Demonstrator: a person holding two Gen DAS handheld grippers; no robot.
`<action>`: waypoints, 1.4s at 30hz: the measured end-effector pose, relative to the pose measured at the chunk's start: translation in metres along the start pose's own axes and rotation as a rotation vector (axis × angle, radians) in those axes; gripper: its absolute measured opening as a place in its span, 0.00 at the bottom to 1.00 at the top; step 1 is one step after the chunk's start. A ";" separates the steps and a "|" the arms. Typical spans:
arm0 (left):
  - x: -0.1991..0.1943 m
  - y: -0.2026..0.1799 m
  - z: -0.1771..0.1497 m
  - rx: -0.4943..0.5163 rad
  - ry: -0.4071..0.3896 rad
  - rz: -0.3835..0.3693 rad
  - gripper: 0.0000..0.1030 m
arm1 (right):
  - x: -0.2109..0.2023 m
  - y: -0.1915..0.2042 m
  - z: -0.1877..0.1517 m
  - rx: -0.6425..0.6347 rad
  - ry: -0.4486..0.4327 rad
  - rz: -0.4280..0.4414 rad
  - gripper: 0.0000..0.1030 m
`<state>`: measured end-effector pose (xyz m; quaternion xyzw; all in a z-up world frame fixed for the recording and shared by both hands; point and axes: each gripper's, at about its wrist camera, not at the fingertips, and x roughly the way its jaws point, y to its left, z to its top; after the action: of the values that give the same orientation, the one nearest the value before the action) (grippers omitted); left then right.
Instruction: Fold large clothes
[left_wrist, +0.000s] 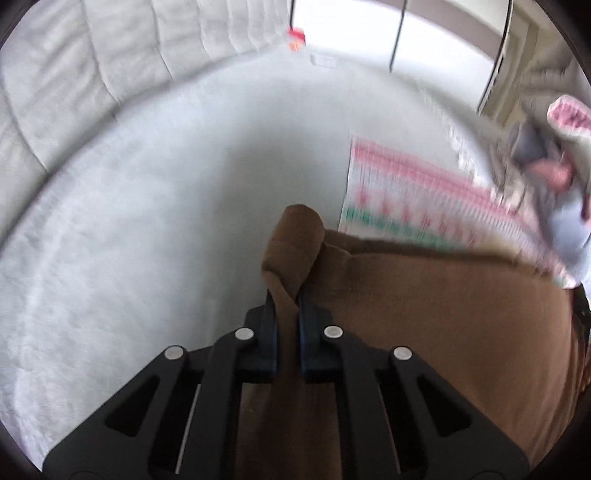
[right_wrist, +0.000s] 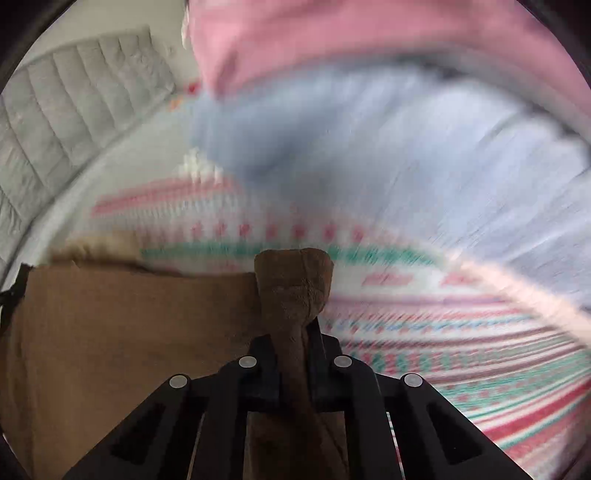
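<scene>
Both pinch corners of the brown garment (left_wrist: 424, 314): left hand-held gripper (left_wrist: 287, 295) and right hand-held gripper (right_wrist: 291, 332) clamped tight. Garment hangs between them over the bed (left_wrist: 129, 221). Keep edge taut, hands level, lay flat.

Bare white bed surface (left_wrist: 140, 229) — open to the left of the left gripper (left_wrist: 287, 295). Right side blocked: brown garment (left_wrist: 424, 306), striped pink-green fabric (left_wrist: 399, 195), pale blue and pink clothes (right_wrist: 406, 155) — heaped close ahead of the right gripper (right_wrist: 291, 328). Quilted headboard (left_wrist: 92, 66) bounds the far edge.
</scene>
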<state>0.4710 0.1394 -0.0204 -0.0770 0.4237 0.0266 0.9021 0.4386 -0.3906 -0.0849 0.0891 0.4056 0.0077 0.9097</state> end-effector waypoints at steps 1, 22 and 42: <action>-0.016 -0.003 0.008 -0.011 -0.045 -0.010 0.09 | -0.022 0.000 0.006 0.000 -0.060 -0.009 0.08; 0.056 -0.049 0.004 0.050 -0.055 0.121 0.13 | 0.046 -0.007 -0.029 0.025 -0.010 -0.268 0.13; -0.144 0.002 -0.079 -0.037 -0.008 -0.081 0.40 | -0.133 0.016 -0.081 0.101 0.039 -0.134 0.68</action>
<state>0.3185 0.1311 0.0402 -0.1108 0.4162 -0.0019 0.9025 0.2908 -0.3741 -0.0377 0.1071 0.4279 -0.0720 0.8945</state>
